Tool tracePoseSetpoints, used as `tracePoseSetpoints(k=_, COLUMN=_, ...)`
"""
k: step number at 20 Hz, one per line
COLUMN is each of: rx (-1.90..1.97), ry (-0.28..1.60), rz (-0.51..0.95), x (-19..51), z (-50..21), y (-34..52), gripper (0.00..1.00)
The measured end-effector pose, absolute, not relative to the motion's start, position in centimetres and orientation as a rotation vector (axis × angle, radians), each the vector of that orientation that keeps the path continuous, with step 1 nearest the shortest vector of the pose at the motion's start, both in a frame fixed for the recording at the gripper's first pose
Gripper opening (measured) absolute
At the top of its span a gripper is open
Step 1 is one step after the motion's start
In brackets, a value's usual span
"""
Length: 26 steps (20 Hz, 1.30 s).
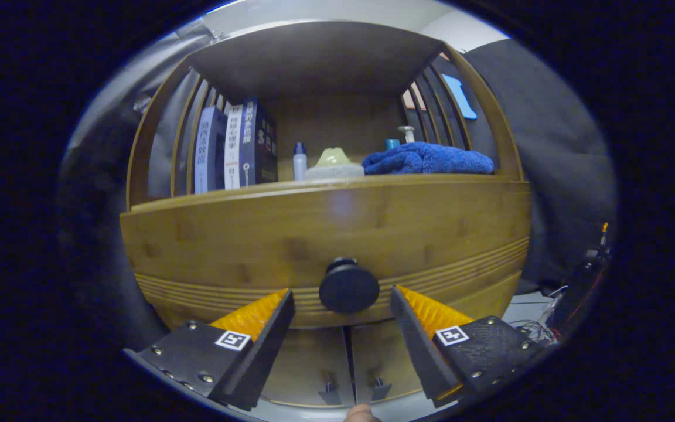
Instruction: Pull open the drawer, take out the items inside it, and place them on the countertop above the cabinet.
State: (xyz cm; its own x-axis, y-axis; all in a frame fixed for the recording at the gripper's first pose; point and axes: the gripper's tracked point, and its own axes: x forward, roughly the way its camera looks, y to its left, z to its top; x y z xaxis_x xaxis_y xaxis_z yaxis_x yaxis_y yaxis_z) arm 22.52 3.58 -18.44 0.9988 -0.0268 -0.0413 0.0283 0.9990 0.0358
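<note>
Two fingers of the claw [342, 293] stand spread apart, released, one on each side of the round dark knob [348, 285] without touching it. That knob sits in the middle of the wooden drawer front [326, 234], which lies closed, flush in the bamboo cabinet [507, 158]. Above the drawer, the cabinet's worktop [326, 184] carries a row of upright books [235, 146] at one end, a small white bottle with a blue cap [299, 161], a pale green lump on a white pad [333, 164] and a crumpled blue towel [428, 159]. Below the drawer, between the fingers, two lower cabinet doors [349, 363] meet with small handles.
</note>
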Motion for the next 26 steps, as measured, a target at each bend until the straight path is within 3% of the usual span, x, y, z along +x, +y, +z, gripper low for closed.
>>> tracePoseSetpoints(k=6, rx=-0.007, ry=0.130, rz=-0.025, x=17.7, z=-19.0, y=4.0, gripper=0.99)
tracePoseSetpoints(k=14, rx=-0.130, ry=0.139, rz=-0.082, x=10.8, z=-11.5, y=2.0, gripper=0.99)
tracePoseSetpoints(k=26, rx=-0.102, ry=0.005, rz=0.023, x=0.1, z=6.4, y=3.6, gripper=0.97)
